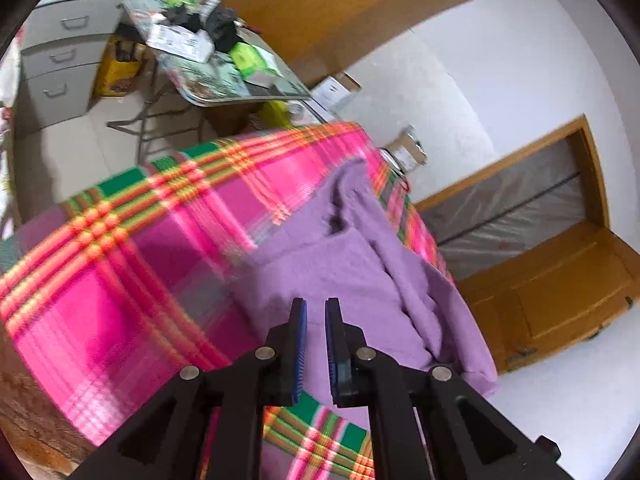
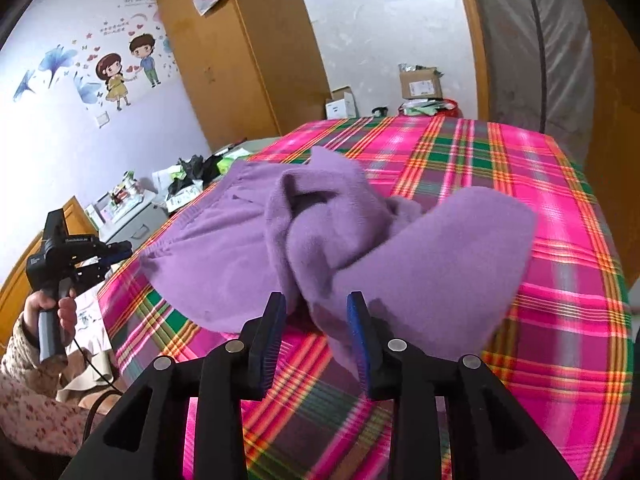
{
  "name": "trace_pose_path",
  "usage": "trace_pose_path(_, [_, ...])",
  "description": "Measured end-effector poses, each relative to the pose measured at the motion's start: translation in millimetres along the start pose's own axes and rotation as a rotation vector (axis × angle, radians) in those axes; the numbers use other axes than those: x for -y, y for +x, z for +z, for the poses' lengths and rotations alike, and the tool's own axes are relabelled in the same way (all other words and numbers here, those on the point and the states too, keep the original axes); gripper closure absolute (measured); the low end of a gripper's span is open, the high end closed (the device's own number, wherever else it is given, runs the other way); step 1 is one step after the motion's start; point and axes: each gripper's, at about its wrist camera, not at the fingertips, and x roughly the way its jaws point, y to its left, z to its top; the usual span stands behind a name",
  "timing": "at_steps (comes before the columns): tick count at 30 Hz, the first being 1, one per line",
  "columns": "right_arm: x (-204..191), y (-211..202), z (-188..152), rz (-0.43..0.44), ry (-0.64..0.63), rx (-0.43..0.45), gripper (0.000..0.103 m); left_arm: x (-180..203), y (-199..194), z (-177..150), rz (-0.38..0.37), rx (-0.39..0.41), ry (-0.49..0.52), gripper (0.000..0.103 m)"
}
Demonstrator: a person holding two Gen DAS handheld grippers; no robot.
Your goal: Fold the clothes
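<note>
Left wrist view, garment: your purple fleece garment (image 1: 352, 264) lies on the pink plaid cloth (image 1: 132, 264) covering the worktop, toward the edge nearest the wooden door (image 1: 560, 300).
Left wrist view, left hand-held gripper (image 1: 316, 312): its blue-padded jaws stand a narrow slit apart, nothing between them; the tips hover over the garment's near edge, angled downward.
Left wrist view, only here: a cluttered folding table (image 1: 224, 68) and a grey drawer cabinet (image 1: 60, 56) beyond the worktop; much of the cloth is motion-blurred.
Right wrist view, garment: the same garment (image 2: 360, 248) is bunched, with a raised fold at centre and a broad flap spreading to the right.
Right wrist view, right hand-held gripper (image 2: 316, 308): the jaws stand partly apart; a tongue of purple fabric hangs between them, lying against the right-hand pad (image 2: 360, 344), the left pad clear of it. The pads do not clamp it.
Right wrist view, only here: your other hand (image 2: 56, 308), in a floral sleeve, holds the left hand-held gripper (image 2: 116, 254) by its handle off the worktop's left edge, pointing toward the garment; cartoon wall stickers (image 2: 124, 72) show behind.
</note>
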Motion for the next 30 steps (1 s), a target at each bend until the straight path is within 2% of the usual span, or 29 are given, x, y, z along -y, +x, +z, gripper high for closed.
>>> trace_pose_path(6, [27.2,-23.7,-6.2,-0.118,0.054,0.044,0.069,40.1,30.4,-8.3,-0.089,-0.112,0.098,0.092])
trace_pose_path(7, [34.7,-26.3,-7.7,-0.131,0.079,0.049,0.068,49.3,38.5,-10.1,-0.104,-0.142,0.123,0.089])
trace_pose_path(9, [46.2,-27.8,-9.3,-0.153,0.115,0.048,0.063,66.8,53.5,-14.6,-0.129,-0.189,0.16,0.089])
trace_pose_path(12, [58.9,-26.9,-11.4,-0.181,0.145,0.049,0.061,94.1,75.4,-23.8,-0.16,-0.258,0.229,0.088])
trace_pose_path(17, [75.8,-10.9,-12.8,-0.155,0.201,0.013,0.058,127.2,109.1,-40.7,-0.212,-0.371,0.269,0.085])
trace_pose_path(20, [83.5,-0.7,-13.1,-0.118,0.231,0.003,0.049,144.3,124.8,-50.2,-0.223,-0.418,0.296,0.084])
trace_pose_path(24, [91.0,8.5,-14.0,-0.087,0.254,0.004,0.05,163.5,139.6,-60.5,-0.257,-0.464,0.316,0.084])
trace_pose_path(25, [90.5,8.7,-13.5,-0.088,0.253,0.011,0.055,168.1,141.0,-63.1,-0.273,-0.468,0.32,0.084])
trace_pose_path(26, [90.2,8.7,-12.8,-0.09,0.25,0.017,0.068,172.4,142.5,-65.4,-0.278,-0.471,0.331,0.084])
trace_pose_path(29, [92.0,7.4,-10.1,-0.112,0.242,0.023,0.086,182.9,149.0,-71.5,-0.278,-0.488,0.35,0.084])
trace_pose_path(30, [92.4,6.7,-9.2,-0.118,0.24,0.027,0.089,185.7,150.3,-73.2,-0.281,-0.49,0.354,0.084])
